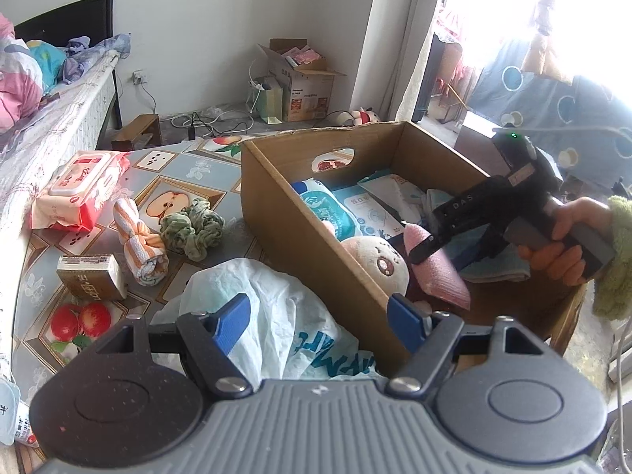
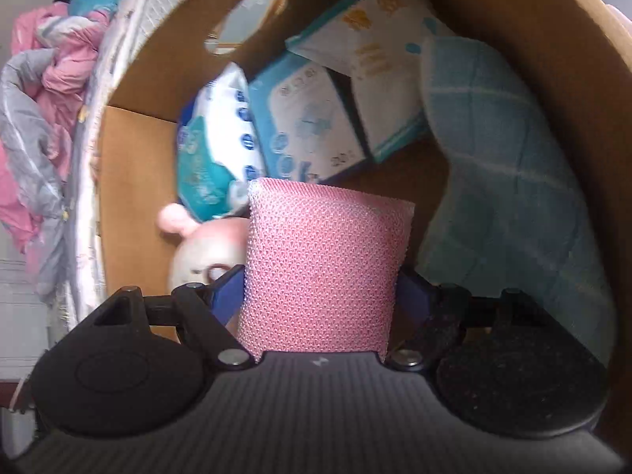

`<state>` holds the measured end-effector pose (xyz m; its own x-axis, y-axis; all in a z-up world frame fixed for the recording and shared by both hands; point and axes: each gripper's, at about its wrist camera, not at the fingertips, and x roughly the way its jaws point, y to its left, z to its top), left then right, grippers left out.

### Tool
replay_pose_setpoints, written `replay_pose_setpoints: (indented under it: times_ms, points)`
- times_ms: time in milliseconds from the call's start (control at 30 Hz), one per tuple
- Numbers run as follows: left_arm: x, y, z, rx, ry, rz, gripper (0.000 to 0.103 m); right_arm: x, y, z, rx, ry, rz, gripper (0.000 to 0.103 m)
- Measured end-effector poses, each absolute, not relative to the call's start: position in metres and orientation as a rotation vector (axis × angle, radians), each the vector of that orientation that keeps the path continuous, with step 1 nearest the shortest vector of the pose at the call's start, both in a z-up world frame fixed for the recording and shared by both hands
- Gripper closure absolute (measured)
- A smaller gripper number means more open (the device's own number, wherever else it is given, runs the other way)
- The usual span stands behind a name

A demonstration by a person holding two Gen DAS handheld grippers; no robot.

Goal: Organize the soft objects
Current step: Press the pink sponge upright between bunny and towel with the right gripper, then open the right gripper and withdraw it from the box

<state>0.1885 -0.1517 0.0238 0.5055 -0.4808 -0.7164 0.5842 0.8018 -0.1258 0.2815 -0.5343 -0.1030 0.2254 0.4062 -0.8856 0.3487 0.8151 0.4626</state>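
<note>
A cardboard box point(image 1: 316, 237) stands on the table and holds wipe packs, a pink plush toy point(image 1: 379, 260) and a blue cloth point(image 2: 505, 150). My right gripper point(image 2: 320, 288) is inside the box, shut on a pink mesh sponge point(image 2: 324, 268), also seen in the left wrist view point(image 1: 442, 272). My left gripper point(image 1: 320, 316) is open and empty, above a white plastic bag point(image 1: 276, 308) beside the box. On the table to the left lie a striped rolled towel point(image 1: 138, 241), a green scrunchie point(image 1: 193, 229) and a red wipe pack point(image 1: 83, 189).
A brown small box point(image 1: 91, 276) lies near the table's left edge. A bed point(image 1: 47, 98) with bedding runs along the left. Cardboard boxes point(image 1: 300, 79) and cables sit on the floor behind the table.
</note>
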Motion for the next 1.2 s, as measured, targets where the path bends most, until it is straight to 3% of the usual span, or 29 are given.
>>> replay_pose_setpoints:
  times_ms: [167, 333, 467, 700, 800, 900, 1067, 1200]
  points:
    - [0.190, -0.153, 0.022, 0.155, 0.827, -0.635, 0.026, 0.286, -0.523, -0.093, 0.441, 1.404, 0.058, 0.023]
    - [0.189, -0.154, 0.022, 0.169, 0.828, -0.632, 0.026, 0.290, -0.467, -0.092, -0.086, 1.395, 0.066, 0.021]
    - [0.189, -0.155, 0.021, 0.169, 0.831, -0.631, 0.026, 0.283, -0.445, -0.089, -0.272, 1.319, 0.088, 0.018]
    - [0.187, -0.155, 0.019, 0.166, 0.837, -0.635, 0.026, 0.265, -0.476, -0.062, -0.071, 1.228, 0.015, 0.014]
    - [0.186, -0.156, 0.018, 0.164, 0.844, -0.635, 0.025, 0.250, -0.495, -0.049, 0.075, 1.184, 0.012, 0.018]
    - [0.184, -0.160, 0.015, 0.165, 0.853, -0.632, 0.024, 0.238, -0.499, -0.057, 0.187, 1.190, 0.030, 0.029]
    - [0.177, -0.161, 0.014, 0.181, 0.851, -0.602, 0.024, 0.228, -0.494, -0.054, 0.264, 1.125, 0.026, 0.029]
    - [0.166, -0.151, 0.020, 0.161, 0.815, -0.572, 0.016, 0.216, -0.492, -0.033, 0.315, 1.050, 0.022, 0.028]
